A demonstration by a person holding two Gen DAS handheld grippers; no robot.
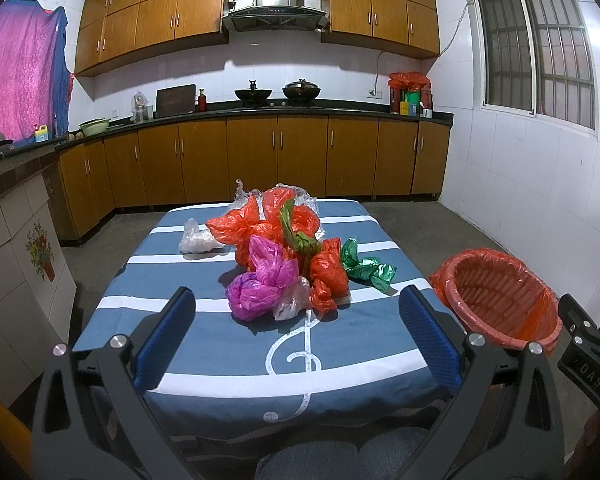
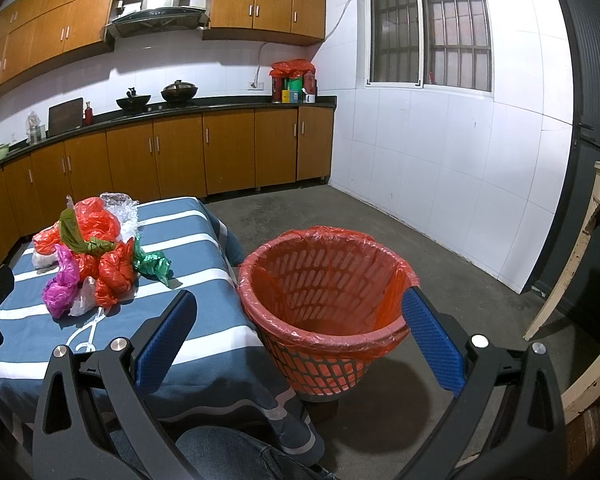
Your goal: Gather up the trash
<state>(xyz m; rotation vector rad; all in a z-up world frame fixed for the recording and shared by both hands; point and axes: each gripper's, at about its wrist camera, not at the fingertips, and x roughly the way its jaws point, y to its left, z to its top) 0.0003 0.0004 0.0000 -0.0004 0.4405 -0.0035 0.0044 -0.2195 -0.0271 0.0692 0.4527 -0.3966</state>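
Table (image 1: 228,364): near edge and right side are lying bare, bags (image 1: 284,248) heaping mid-cloth, clear of every edge. Basket (image 2: 324,300): standing just right of the table, red-lined, holding nothing. Left hand-held gripper (image 1: 296,336) and right hand-held gripper (image 2: 300,336): both gaping wide, gripping nothing.

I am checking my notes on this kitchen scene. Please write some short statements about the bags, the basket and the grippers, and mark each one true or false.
1. The red mesh plastic basket lined with a red bag holds no trash. True.
2. The left gripper holds the crumpled pink plastic bag. False: it is open and holds nothing.
3. The crumpled green plastic bag lies on the blue striped tablecloth. True.
4. The right gripper is shut. False: it is open.
5. The basket stands on the table. False: it stands beside it.
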